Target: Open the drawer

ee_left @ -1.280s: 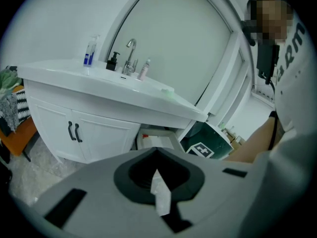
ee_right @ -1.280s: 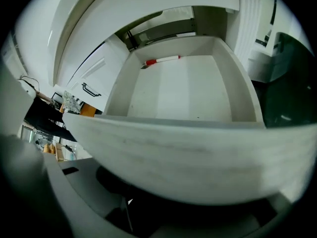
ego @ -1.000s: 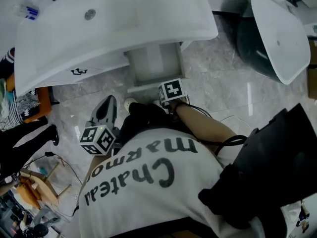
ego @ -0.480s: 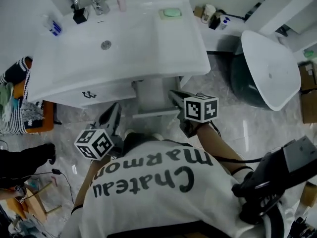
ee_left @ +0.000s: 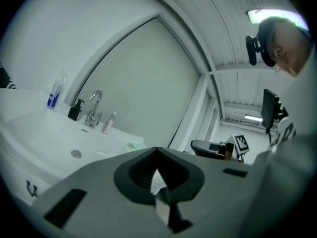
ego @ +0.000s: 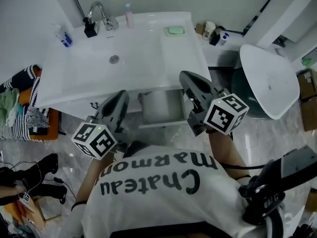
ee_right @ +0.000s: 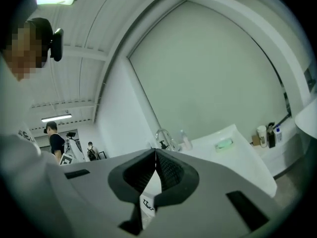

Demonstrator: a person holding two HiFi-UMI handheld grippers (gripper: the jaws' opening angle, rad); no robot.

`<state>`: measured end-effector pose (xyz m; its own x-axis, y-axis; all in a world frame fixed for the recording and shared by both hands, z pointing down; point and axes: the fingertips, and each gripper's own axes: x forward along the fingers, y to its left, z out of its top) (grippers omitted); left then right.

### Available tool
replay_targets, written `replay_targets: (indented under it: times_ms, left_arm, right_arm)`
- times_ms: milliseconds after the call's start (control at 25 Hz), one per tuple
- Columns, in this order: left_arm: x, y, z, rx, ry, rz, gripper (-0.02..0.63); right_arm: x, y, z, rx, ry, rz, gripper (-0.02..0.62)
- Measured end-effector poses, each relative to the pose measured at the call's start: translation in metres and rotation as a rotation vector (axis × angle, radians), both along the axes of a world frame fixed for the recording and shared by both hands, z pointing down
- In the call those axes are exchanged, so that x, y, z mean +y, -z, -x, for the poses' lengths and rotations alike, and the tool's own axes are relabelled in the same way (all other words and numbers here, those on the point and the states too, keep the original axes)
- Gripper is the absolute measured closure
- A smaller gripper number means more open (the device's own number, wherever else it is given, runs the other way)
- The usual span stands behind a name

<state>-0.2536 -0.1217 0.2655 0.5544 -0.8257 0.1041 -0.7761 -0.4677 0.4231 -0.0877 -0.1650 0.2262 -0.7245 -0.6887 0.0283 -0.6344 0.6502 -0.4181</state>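
We find the left tongs (ego: pixel 120 97) and the right tongs (ego: pixel 187 78) both closed and empty (tips meeting). The drawer (ego: pixel 159 107) juts out beneath the basin (ego: pixel 124 58), between them.

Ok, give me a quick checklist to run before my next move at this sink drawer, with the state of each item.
1. Drawer pulled out from under the sink: ok.
2. Left gripper jaws shut, nothing between them: ok.
3. Right gripper jaws shut, nothing between them: ok.
4. Both grippers off the drawer, up by the sink's front edge: ok.
5. Drawer fully out: cannot tell.
6. Faucet and bottle at the back of the sink, away from both grippers: ok.
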Motion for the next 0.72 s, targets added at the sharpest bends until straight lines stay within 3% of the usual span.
replay_targets:
  times_ms: [320,720]
  left_arm:
    - [0.007,0.011,-0.016,0.007,-0.014,-0.026,0.614]
    - [0.015,0.006,-0.021,-0.004,-0.013,-0.028,0.614]
  right_arm:
    - [0.013,-0.010,0.006,0.106,0.008,-0.031,0.584]
    - [0.017,-0.022,-0.003,0.163,-0.016,-0.028,0.584]
